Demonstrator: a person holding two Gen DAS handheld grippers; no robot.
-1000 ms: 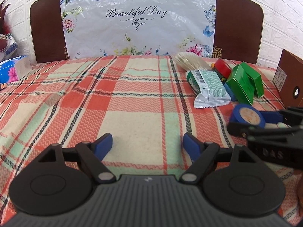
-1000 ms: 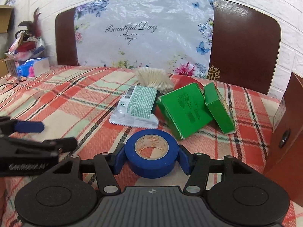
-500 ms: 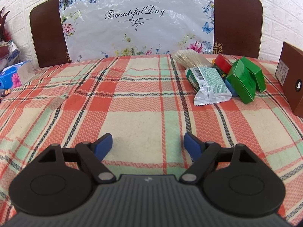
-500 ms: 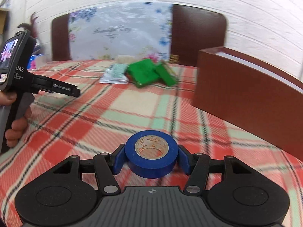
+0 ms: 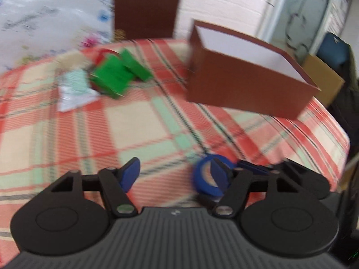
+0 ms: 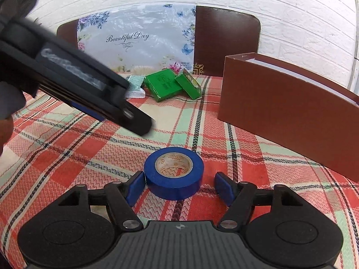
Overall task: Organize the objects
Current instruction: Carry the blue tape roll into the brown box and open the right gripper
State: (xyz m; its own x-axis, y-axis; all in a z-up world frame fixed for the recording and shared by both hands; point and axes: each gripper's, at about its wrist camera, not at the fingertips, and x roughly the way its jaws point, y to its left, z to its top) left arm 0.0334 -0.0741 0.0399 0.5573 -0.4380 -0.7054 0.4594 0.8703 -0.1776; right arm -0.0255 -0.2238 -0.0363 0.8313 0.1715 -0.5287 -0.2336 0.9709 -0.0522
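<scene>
A blue tape roll (image 6: 174, 172) lies flat on the plaid cloth between the fingers of my right gripper (image 6: 179, 187), which is open; its left pad touches the roll, its right pad stands apart. The roll also shows in the blurred left wrist view (image 5: 207, 178), behind my right fingertip. My left gripper (image 5: 174, 174) is open and empty, and it crosses the right wrist view at upper left (image 6: 94, 96). A brown open box (image 6: 289, 109) with a white inside stands to the right; it also shows in the left wrist view (image 5: 246, 83).
Two green boxes (image 6: 165, 85), a pale green snack packet (image 6: 135, 86), a red item (image 5: 103, 53) and cotton swabs (image 6: 141, 69) lie at the far side of the table. A floral bag (image 6: 136, 38) and a brown chair back (image 6: 226, 40) stand behind.
My right gripper has set the tape roll on the cloth and opened. My left gripper has swung right toward the brown box and the roll.
</scene>
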